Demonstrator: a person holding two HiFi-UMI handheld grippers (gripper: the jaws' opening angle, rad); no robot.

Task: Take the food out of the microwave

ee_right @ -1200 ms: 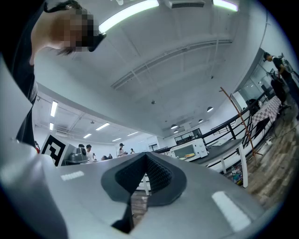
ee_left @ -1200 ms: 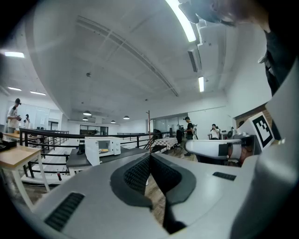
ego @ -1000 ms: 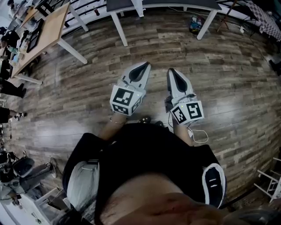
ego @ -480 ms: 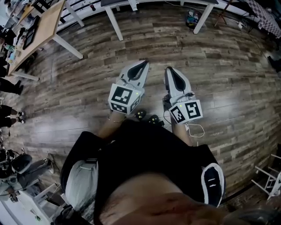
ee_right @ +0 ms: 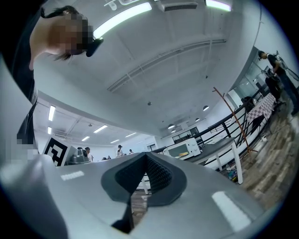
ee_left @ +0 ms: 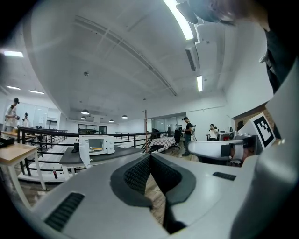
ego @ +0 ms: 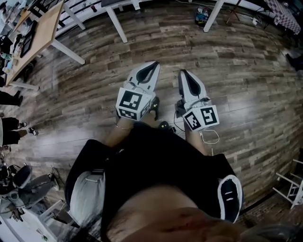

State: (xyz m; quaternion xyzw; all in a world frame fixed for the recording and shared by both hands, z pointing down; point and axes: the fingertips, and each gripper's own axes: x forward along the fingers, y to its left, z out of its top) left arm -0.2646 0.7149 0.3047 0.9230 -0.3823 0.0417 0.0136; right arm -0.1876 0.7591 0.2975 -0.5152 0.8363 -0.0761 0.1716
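Note:
A white microwave [ee_left: 96, 144] stands far ahead on a dark grey table [ee_left: 70, 158], its door swung open to the left. Something flat and yellow, the food [ee_left: 96, 149], lies inside it. The right gripper view shows the same microwave [ee_right: 183, 148] in the distance. My left gripper [ego: 154, 66] and right gripper [ego: 182, 73] are held side by side over the wood floor, pointing forward. Both are shut and hold nothing. Seen from their own cameras, the left gripper [ee_left: 150, 155] and right gripper [ee_right: 145, 154] have their dark pads pressed together. The microwave is out of the head view.
White legs of the grey table [ego: 113, 23] show at the top of the head view, with a bag [ego: 202, 14] under it. A wooden table [ego: 42, 33] stands at the left, a black railing [ee_left: 46, 137] behind, people [ee_left: 187, 135] further off, and a white rack [ego: 293, 189] at the right.
The floor and tables have slid toward the top of the head view as I walk forward. Both grippers keep their place before me, still shut.

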